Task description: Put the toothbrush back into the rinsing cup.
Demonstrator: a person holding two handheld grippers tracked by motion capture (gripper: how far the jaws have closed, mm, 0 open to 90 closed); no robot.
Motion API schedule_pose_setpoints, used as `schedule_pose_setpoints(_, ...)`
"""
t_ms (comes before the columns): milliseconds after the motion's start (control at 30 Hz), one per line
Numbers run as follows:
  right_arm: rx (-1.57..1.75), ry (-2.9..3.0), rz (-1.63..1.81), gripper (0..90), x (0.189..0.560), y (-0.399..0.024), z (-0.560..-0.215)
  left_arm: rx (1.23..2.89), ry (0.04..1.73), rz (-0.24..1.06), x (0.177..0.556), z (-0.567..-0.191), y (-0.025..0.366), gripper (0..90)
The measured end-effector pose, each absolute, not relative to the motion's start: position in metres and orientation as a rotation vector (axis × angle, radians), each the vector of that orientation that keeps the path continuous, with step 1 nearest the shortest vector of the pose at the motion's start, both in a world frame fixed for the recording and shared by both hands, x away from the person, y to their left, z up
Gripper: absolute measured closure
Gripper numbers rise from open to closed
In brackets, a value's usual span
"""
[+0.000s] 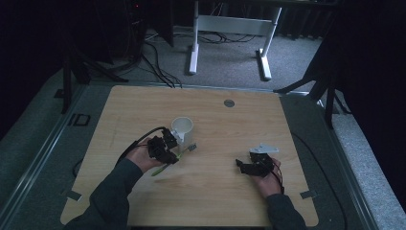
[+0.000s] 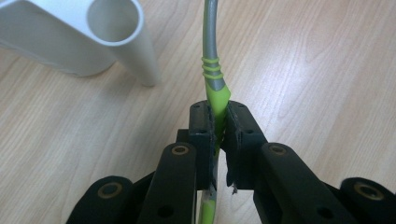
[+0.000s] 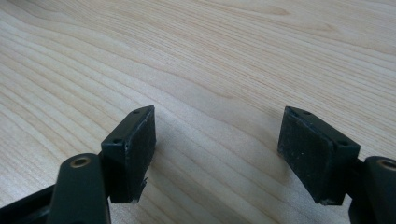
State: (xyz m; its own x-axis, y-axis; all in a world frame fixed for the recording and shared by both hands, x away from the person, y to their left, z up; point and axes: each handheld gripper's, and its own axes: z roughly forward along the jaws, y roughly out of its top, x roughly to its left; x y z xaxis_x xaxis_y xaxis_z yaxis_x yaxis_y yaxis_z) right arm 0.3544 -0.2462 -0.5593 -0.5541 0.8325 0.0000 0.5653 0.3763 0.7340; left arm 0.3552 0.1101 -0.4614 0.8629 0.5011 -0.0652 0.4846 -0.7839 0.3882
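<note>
Two grippers, one toothbrush, one holder: we list them as they lie on the pale wood-grain table (image 1: 215, 120).

Item one, the left gripper (image 2: 219, 126): its jaws are clamped on the lime-green handle of a toothbrush (image 2: 211, 70). We see it left of centre on the table, just near of the white holder. The grip sits low on the handle, where the green flares wide, which we judge gives the flat black pads a firm seat and leaves the head end free to be steered.

Item two, the toothbrush: slim and gently curved, grey plastic shaft, three raised green ribs above the held part, dark bristles at the far-right tip in the high view.

Item three, the holder (image 1: 182, 128): white, smooth, matte plastic, a round cup with a narrower open tube joined to its side. It stands upright, just beside the brush.

Item four, the right gripper (image 1: 258, 165): jaws wide apart, holding nothing, over bare wood at the near right, well apart from the rest. We judge it idle.
</note>
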Motion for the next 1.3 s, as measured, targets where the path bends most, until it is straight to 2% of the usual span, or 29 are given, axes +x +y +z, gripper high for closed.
schedule_pose_setpoints(1300, 1.211, 2.271, 0.993, 27.3, 0.355, -0.246, -0.559, 2.494, 0.766, 0.114, 0.354, -0.442, 0.127, 82.2)
